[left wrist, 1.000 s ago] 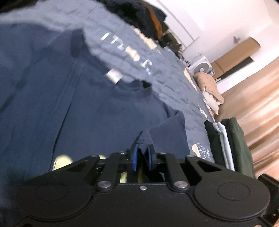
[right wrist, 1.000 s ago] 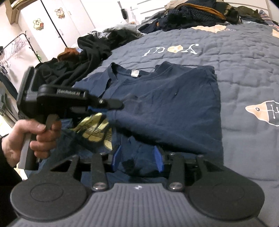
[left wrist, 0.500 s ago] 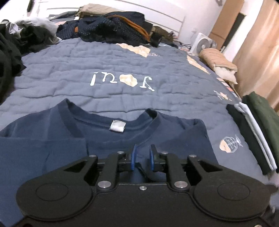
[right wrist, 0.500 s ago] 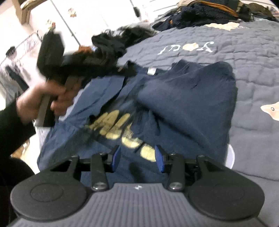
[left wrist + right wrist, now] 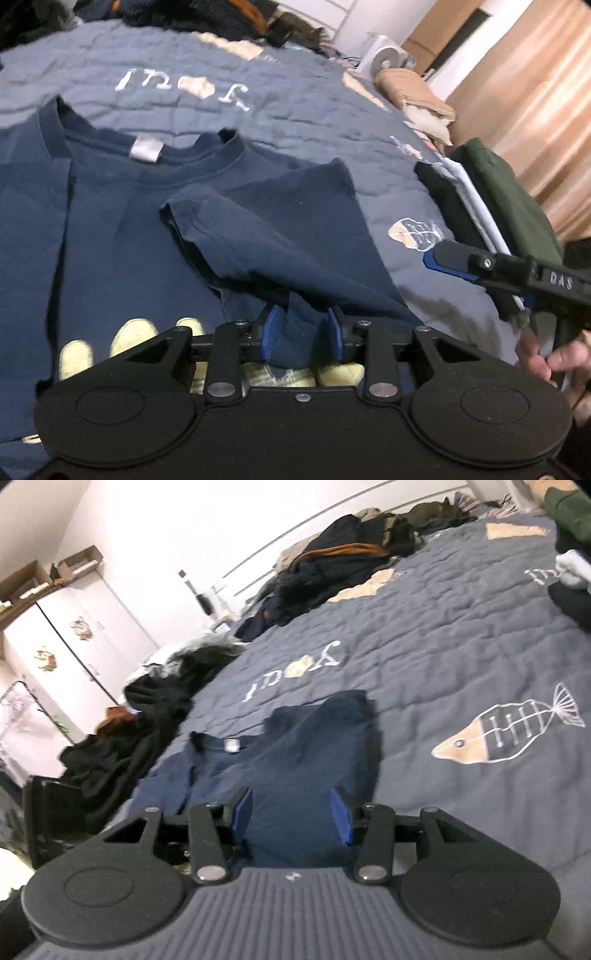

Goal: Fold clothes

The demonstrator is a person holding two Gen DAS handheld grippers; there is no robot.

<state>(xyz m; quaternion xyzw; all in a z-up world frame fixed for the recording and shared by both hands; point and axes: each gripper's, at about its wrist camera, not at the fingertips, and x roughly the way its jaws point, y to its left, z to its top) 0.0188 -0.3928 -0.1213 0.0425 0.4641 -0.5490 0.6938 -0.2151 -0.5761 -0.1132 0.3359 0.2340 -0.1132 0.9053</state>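
A navy T-shirt (image 5: 129, 229) lies on the quilted bed with its collar and white label (image 5: 146, 152) away from me. Its right side and sleeve (image 5: 280, 206) are folded inward over the body, above the yellow print (image 5: 129, 332). My left gripper (image 5: 303, 332) is low over the shirt, open, with a bunch of navy cloth still between the blue pads. My right gripper (image 5: 291, 812) hangs open above the shirt (image 5: 314, 746) at its right edge, with nothing pinched. From the left wrist view, the right gripper's finger (image 5: 454, 258) shows over the quilt.
A stack of folded clothes (image 5: 498, 199) sits at the bed's right edge. Loose dark garments are heaped at the far end (image 5: 332, 565) and along the left side (image 5: 140, 716). A hand (image 5: 561, 358) holds the right gripper. Bare quilt (image 5: 461, 657) spreads right of the shirt.
The shirt's right side was carried inward and laid over the body. My left gripper's pads have spread wider around the cloth. My right gripper has lifted and swung out to the shirt's right.
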